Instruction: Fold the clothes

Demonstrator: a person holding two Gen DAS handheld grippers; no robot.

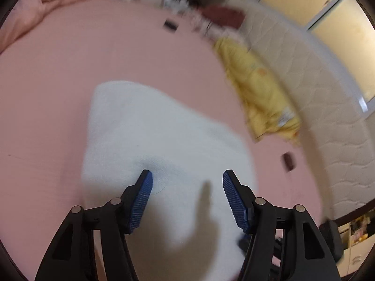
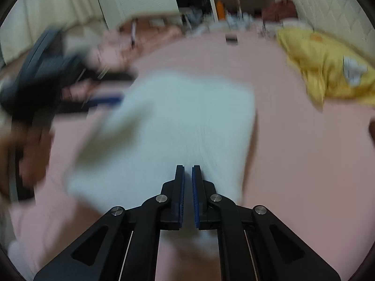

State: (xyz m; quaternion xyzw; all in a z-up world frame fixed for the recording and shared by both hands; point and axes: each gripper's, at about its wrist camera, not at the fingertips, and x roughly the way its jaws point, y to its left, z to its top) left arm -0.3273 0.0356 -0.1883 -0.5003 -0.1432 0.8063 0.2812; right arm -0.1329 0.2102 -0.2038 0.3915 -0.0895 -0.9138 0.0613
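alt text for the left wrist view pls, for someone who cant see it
The left gripper, jaws open and holding nothing, hangs over a white towel lying on a pink bed sheet. A crumpled yellow garment lies at the right by a quilted mattress edge; the picture is motion-blurred.

Each hand-held gripper [image 1: 187, 175] [image 2: 188, 171] has black linkage arms, silver pivot screws and blue ribbed pads [image 1: 140, 201]

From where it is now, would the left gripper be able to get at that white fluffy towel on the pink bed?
Probably yes: the left gripper stands open right above the white fluffy towel, with nothing between them.
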